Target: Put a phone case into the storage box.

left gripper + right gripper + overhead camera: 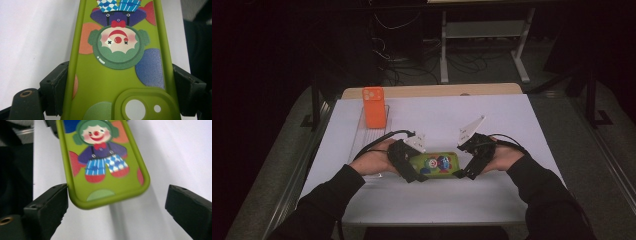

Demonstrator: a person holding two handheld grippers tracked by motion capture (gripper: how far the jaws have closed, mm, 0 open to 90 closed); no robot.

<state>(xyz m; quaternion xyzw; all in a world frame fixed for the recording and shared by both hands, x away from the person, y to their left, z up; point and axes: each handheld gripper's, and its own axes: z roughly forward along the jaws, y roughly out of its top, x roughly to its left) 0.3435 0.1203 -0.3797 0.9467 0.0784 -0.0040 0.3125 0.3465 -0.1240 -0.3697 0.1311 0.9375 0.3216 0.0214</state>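
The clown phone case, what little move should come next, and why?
Probably the right claw should slide forward around the free end of the green clown phone case and close. Its jaws stand wide open, one pad beside the case's edge, while the left claw already clamps the camera-hole end.

Phone case [438,164] lies betw. both grippers; second case [374,107] stands behind-left, on tray [362,136].

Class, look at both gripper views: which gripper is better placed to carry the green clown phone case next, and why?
Left. The left gripper has its jaws clamped on both long edges of the green phone case at the camera-hole end. The right gripper stands wide open, its jaws clear of the case's bottom end.
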